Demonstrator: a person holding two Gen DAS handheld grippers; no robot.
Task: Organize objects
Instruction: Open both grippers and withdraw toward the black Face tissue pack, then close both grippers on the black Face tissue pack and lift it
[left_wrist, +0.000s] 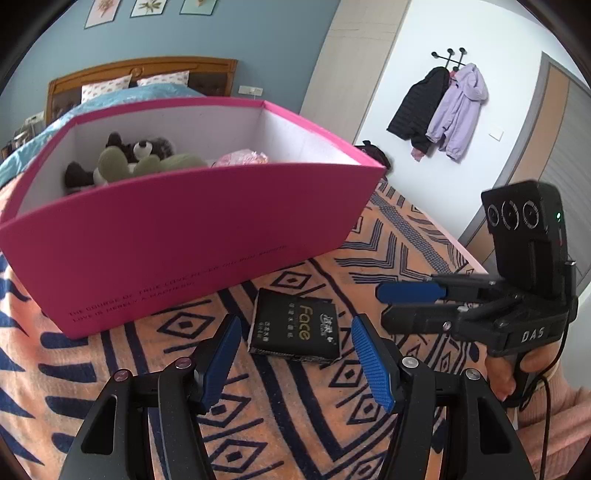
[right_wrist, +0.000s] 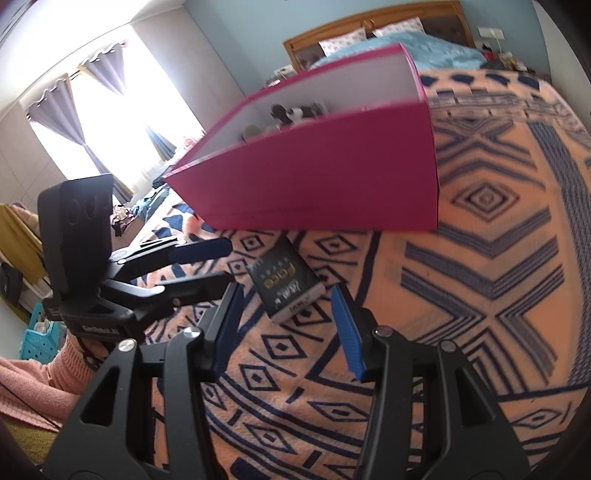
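A black tissue pack marked "Face" (left_wrist: 295, 326) lies flat on the orange patterned blanket (left_wrist: 295, 424), just in front of a pink box (left_wrist: 192, 236). The box holds plush toys (left_wrist: 129, 158) and something pink (left_wrist: 240, 158). My left gripper (left_wrist: 295, 332) is open, its blue fingers on either side of the pack and just short of it. My right gripper (left_wrist: 380, 306) hovers open and empty to the pack's right. In the right wrist view the pack (right_wrist: 286, 286) lies between the open right gripper (right_wrist: 286, 301) and the box (right_wrist: 332, 177), with the left gripper (right_wrist: 225, 258) at left.
The blanket (right_wrist: 480, 258) covers a bed with a wooden headboard (left_wrist: 147, 70) and pillows behind the box. Coats (left_wrist: 439, 110) hang on the right wall. A bright curtained window (right_wrist: 110, 122) and a teal crate (right_wrist: 37, 336) are on the left.
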